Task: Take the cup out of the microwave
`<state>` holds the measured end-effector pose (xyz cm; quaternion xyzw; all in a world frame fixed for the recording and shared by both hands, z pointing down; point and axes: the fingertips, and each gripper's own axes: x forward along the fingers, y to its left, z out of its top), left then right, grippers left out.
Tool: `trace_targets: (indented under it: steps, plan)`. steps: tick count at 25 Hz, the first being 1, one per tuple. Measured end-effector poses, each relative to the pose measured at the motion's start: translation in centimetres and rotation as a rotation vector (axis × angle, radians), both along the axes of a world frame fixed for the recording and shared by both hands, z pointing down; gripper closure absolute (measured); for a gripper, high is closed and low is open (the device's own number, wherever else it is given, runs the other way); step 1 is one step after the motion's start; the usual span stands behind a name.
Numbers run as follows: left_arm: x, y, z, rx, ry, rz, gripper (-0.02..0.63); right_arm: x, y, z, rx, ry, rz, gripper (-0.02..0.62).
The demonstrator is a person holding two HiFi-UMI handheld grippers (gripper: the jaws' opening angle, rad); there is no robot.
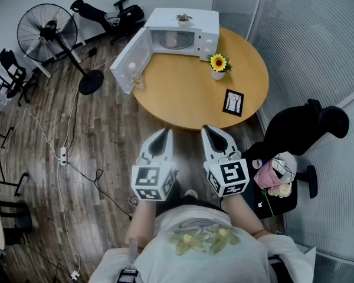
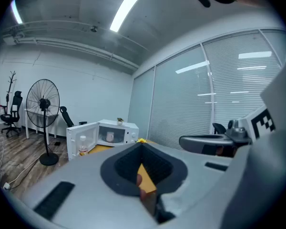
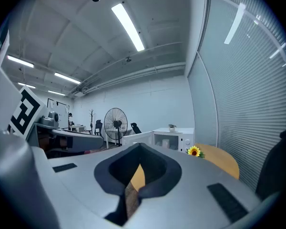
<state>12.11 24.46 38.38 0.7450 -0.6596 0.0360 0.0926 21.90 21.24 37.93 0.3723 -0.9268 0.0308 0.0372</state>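
Wooden round table (image 1: 183,99) on plank floor (image 1: 106,143); left hand-held gripper (image 1: 166,133) and right hand-held gripper (image 1: 207,130) pressed together.

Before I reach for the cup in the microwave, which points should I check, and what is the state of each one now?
1. Microwave door open: ok.
2. Cup visible inside the microwave: ok.
3. Left gripper and right gripper empty: ok.
4. Jaws apart for a grasp: not ok, both shut.
5. Grippers near the cup: not ok, both are at the near edge of the table.
6. Bottle by the door clear of the reach: cannot tell.
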Motion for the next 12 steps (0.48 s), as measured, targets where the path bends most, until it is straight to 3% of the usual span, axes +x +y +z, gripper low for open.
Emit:
trace_targets:
  steps: [12]
  plan:
    - [-1.0,-2.0,0.6,-0.013,0.009,-0.002,0.601,-1.5,-2.0,0.6,-0.013,-0.003,-0.015,0.577]
